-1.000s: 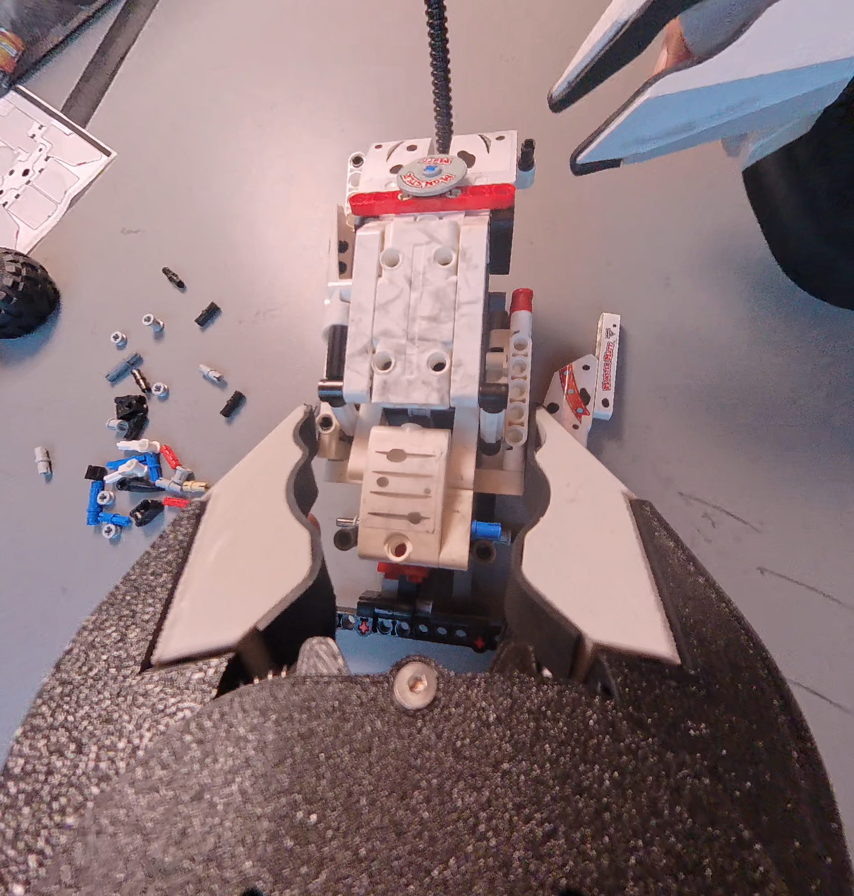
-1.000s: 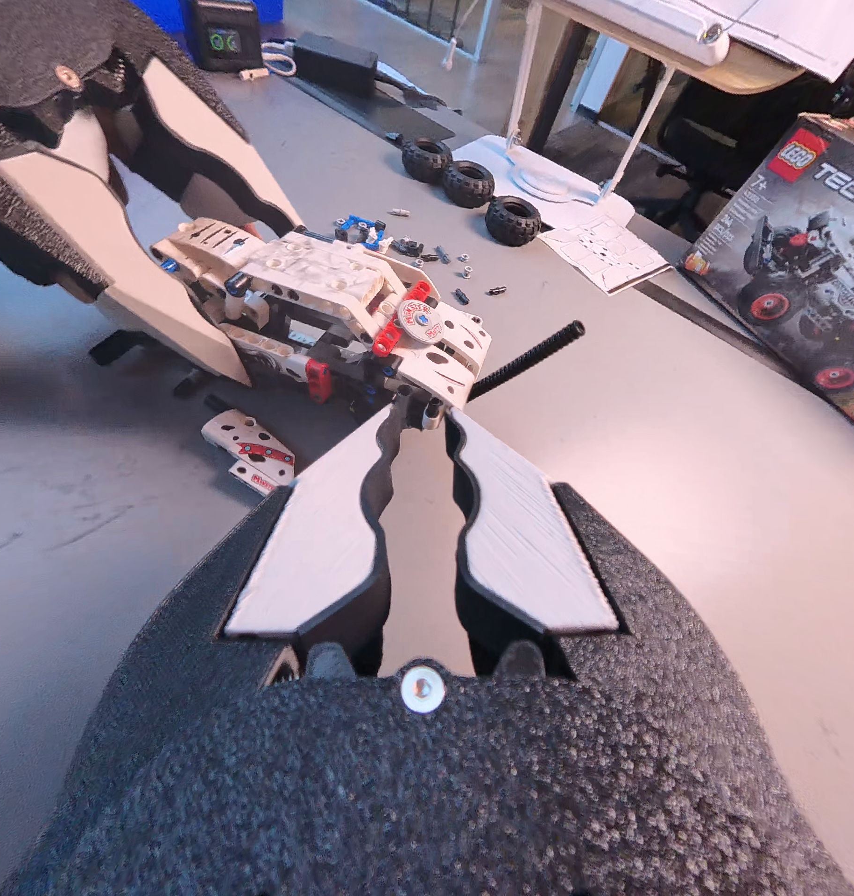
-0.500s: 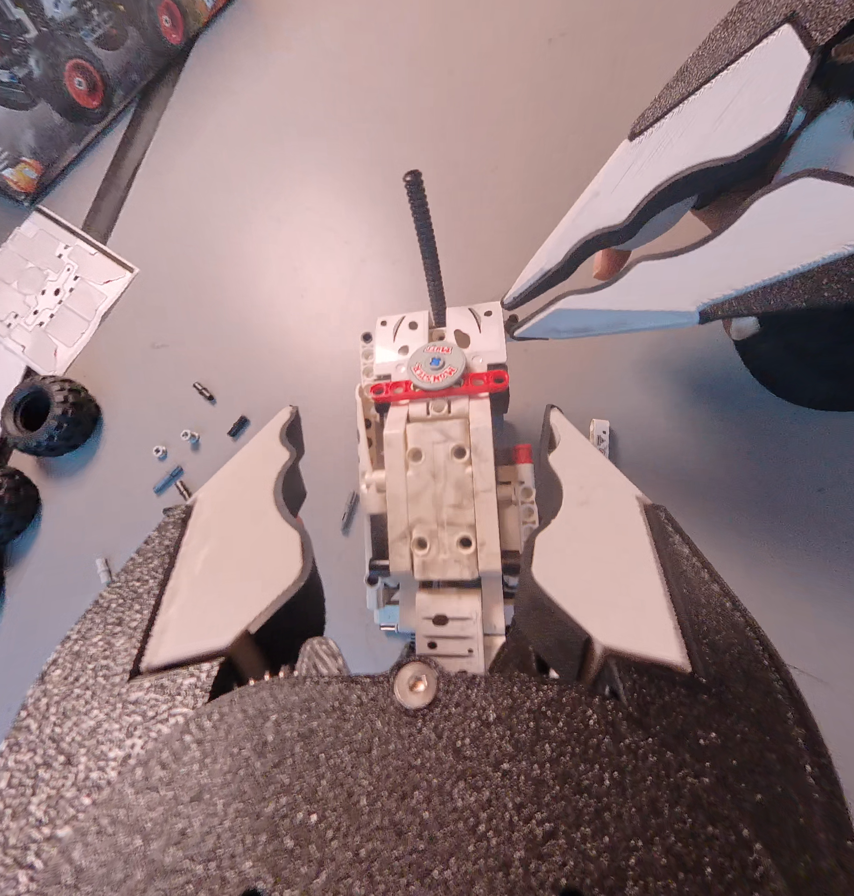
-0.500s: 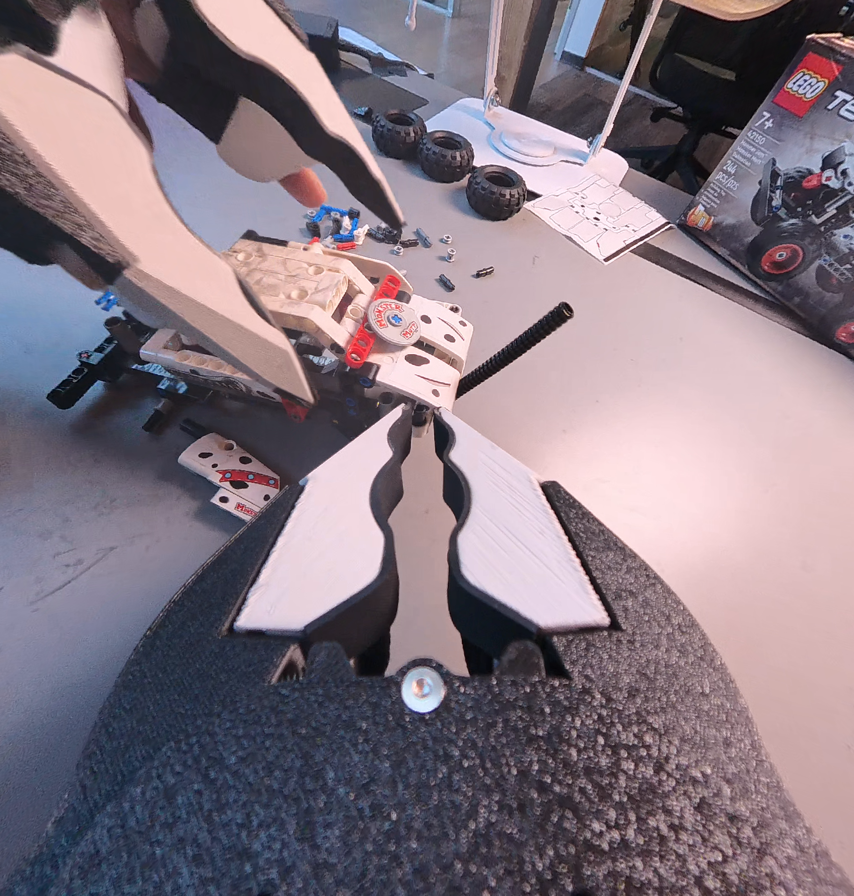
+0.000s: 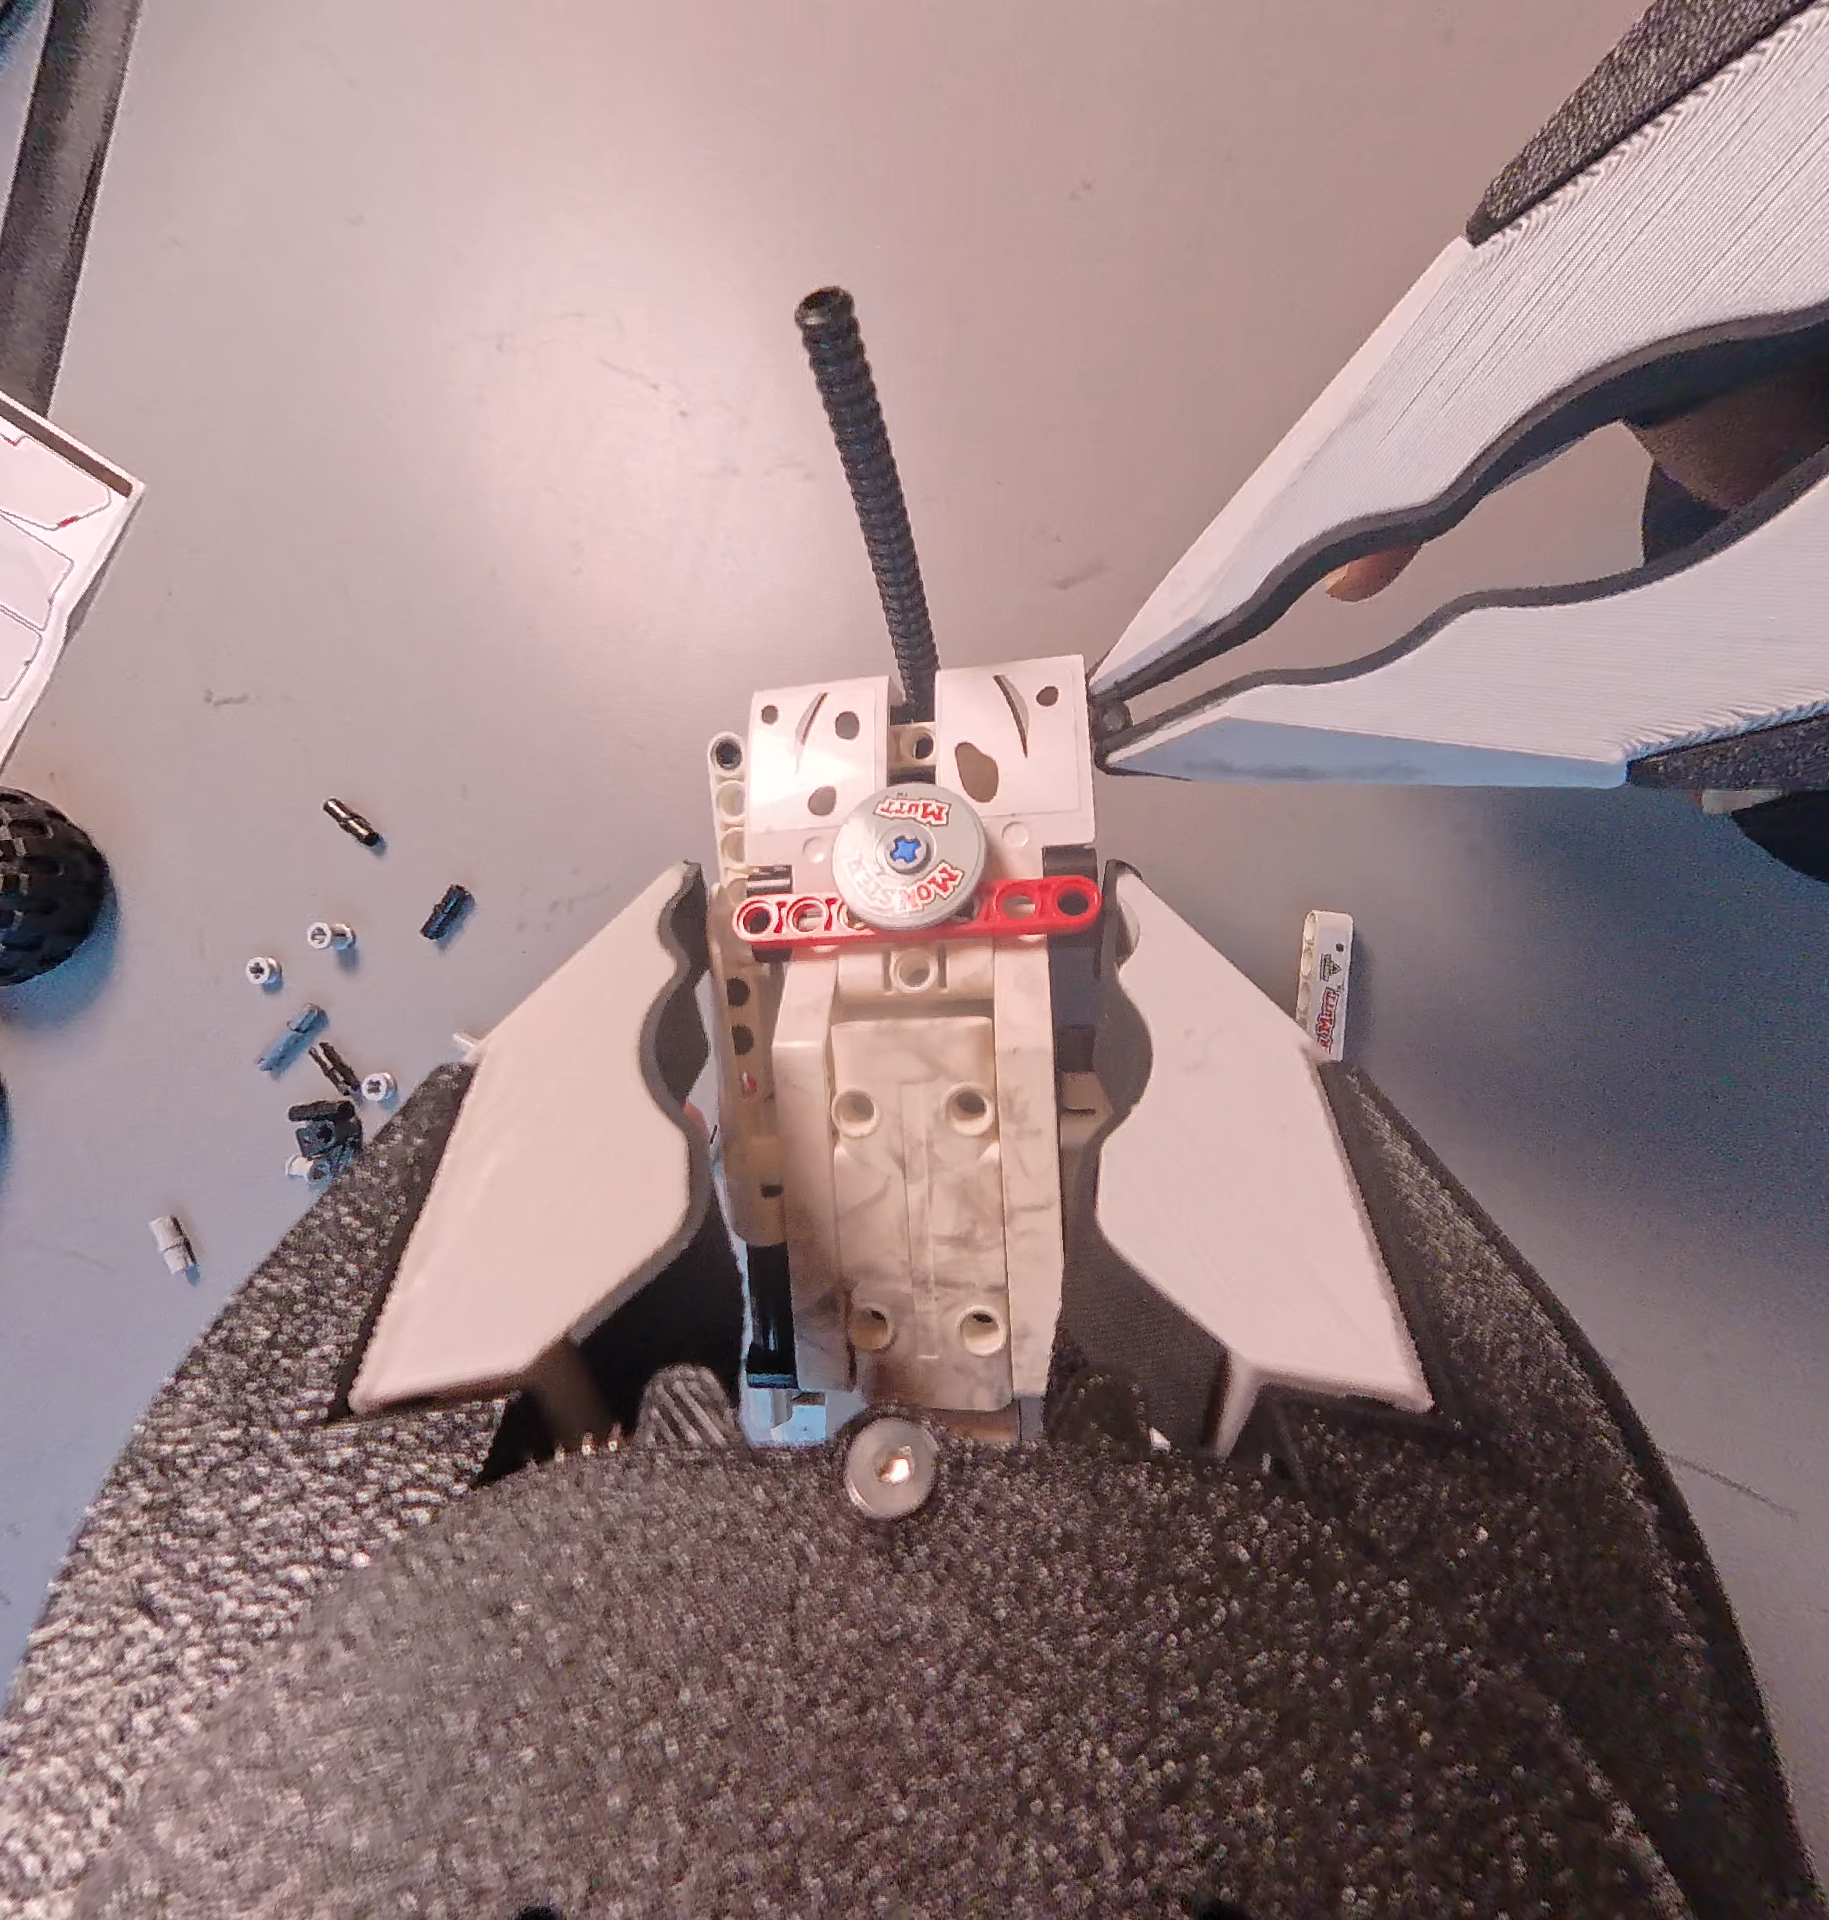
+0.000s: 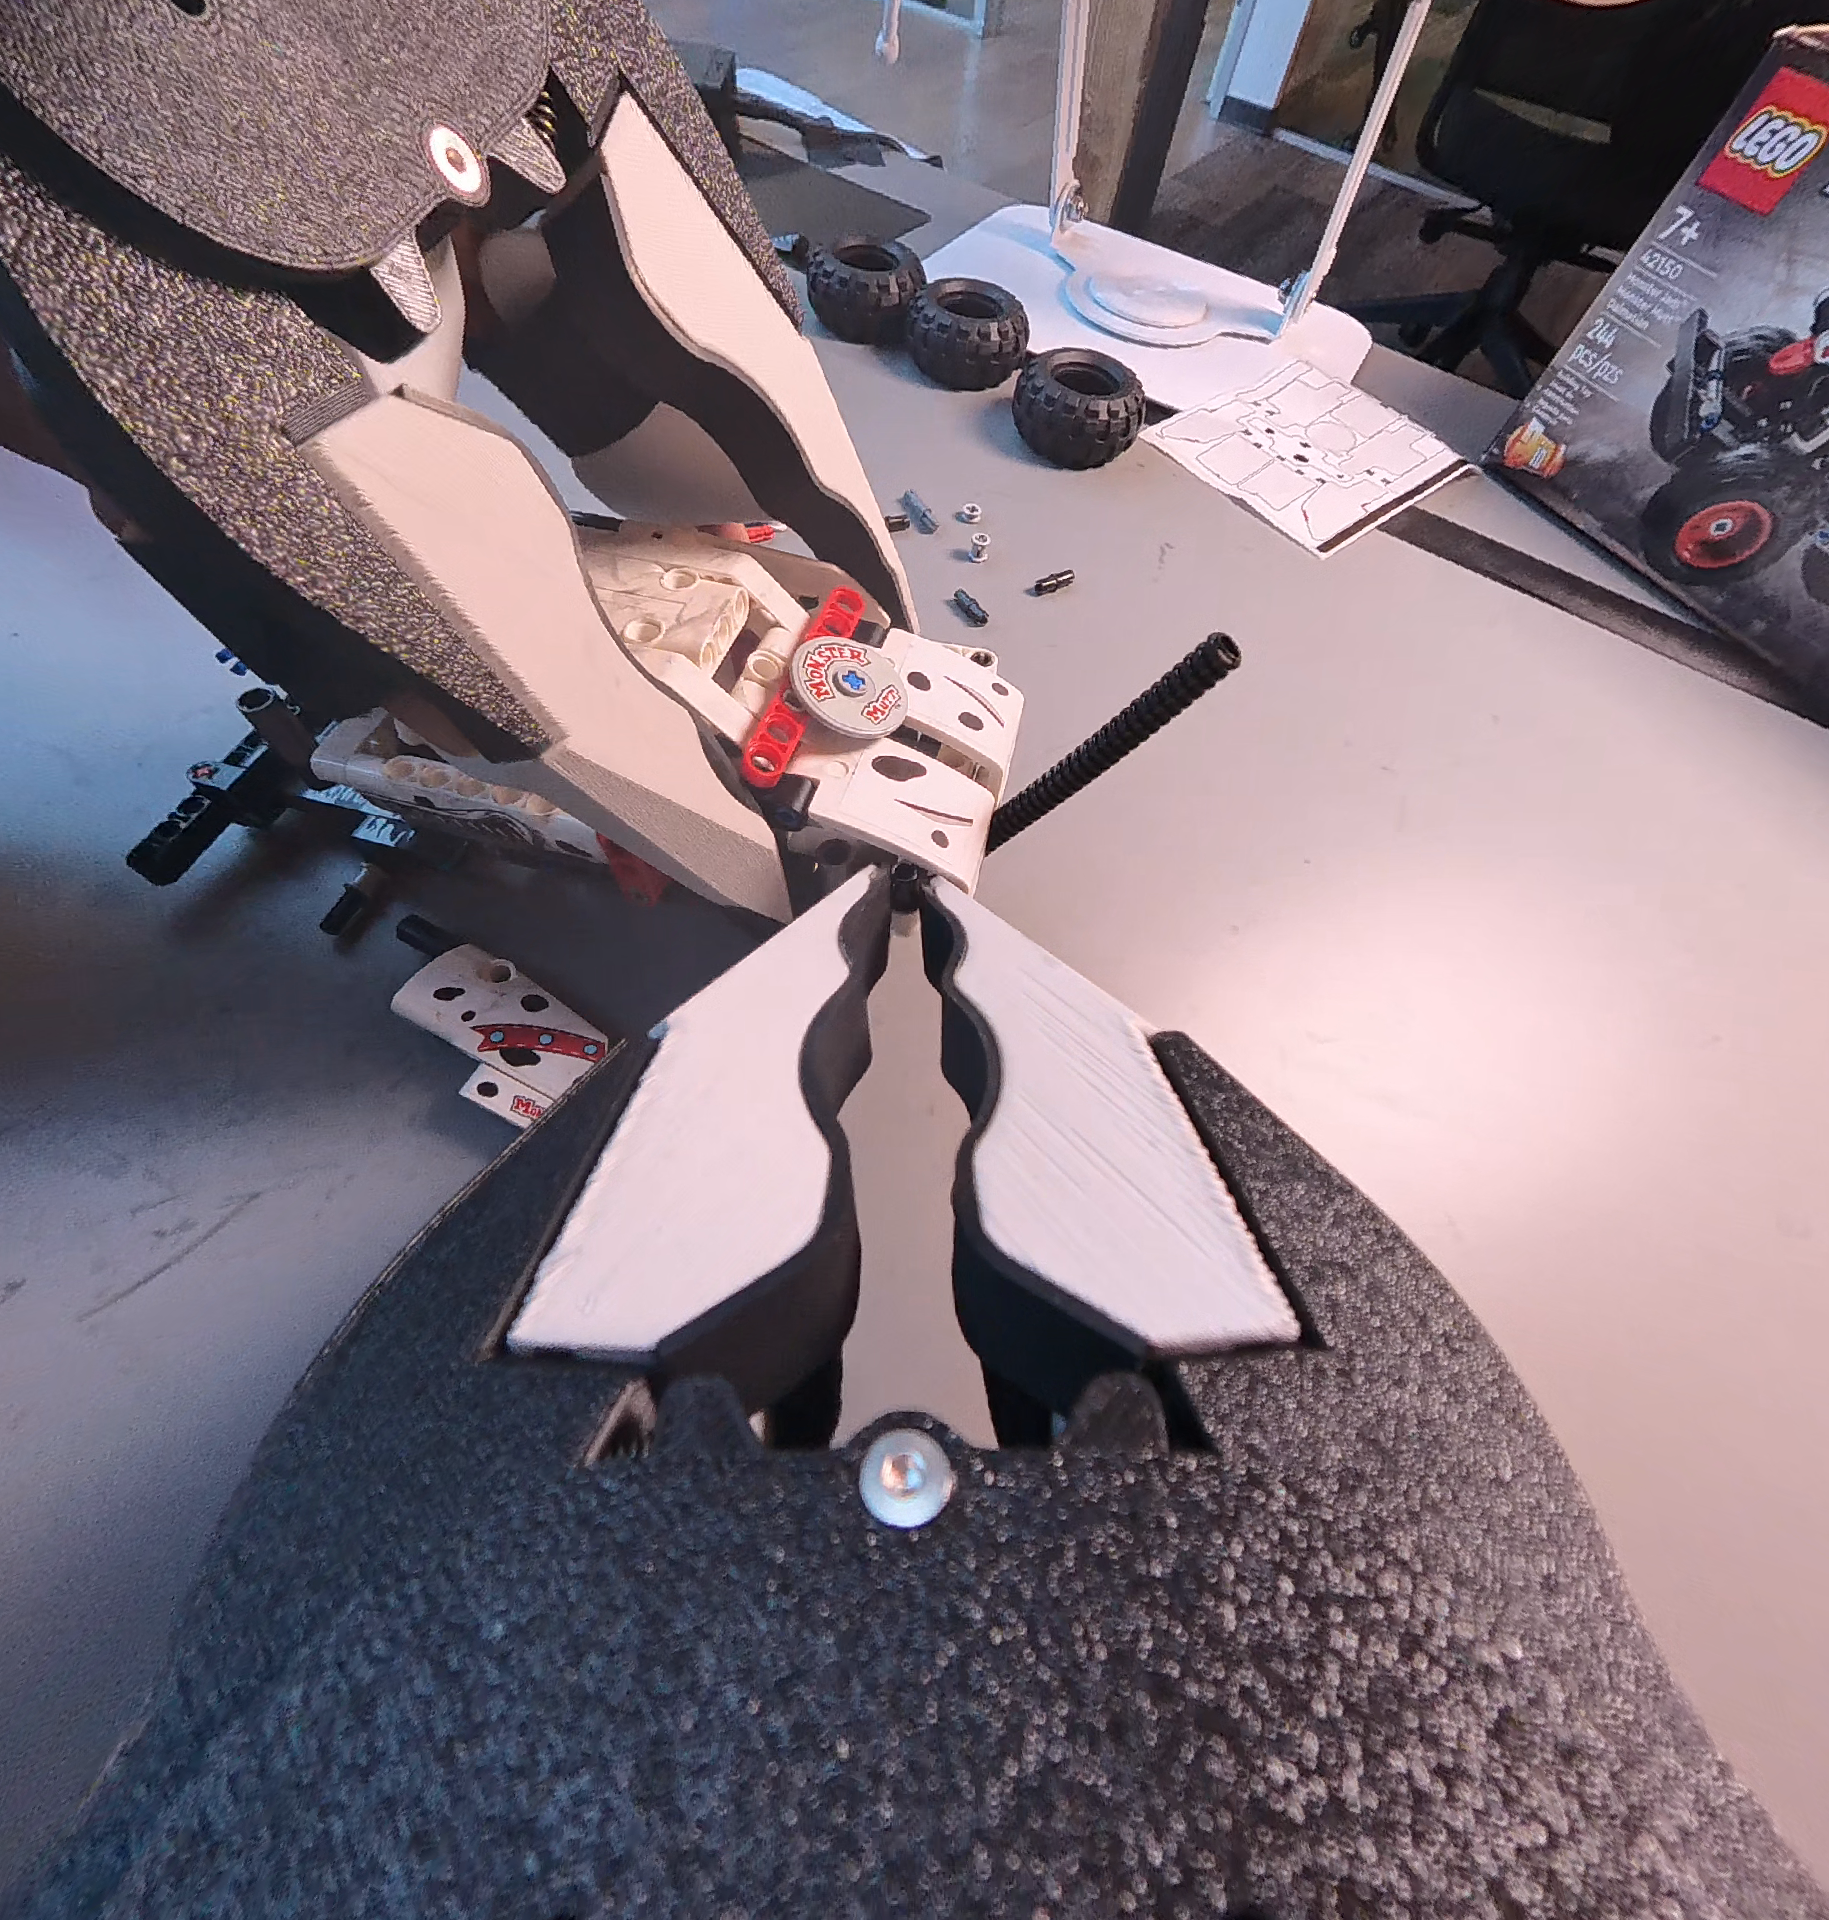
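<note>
The left gripper (image 5: 905, 914) straddles the white brick-built truck body (image 5: 915, 1153); its spread fingers (image 5: 557, 1164) press the body's flanks, apparently steadying it on the grey table (image 5: 474, 416). The right gripper (image 6: 897, 883) has its fingers nearly together, pinching a small black pin (image 6: 902, 885) at the body's spotted rear corner. A black ribbed hose (image 5: 874, 499) projects beyond the fingertips. The body's underside is hidden. Loose pins (image 5: 318, 1018) and black tyres (image 6: 972, 322) lie well outside the fingers.
</note>
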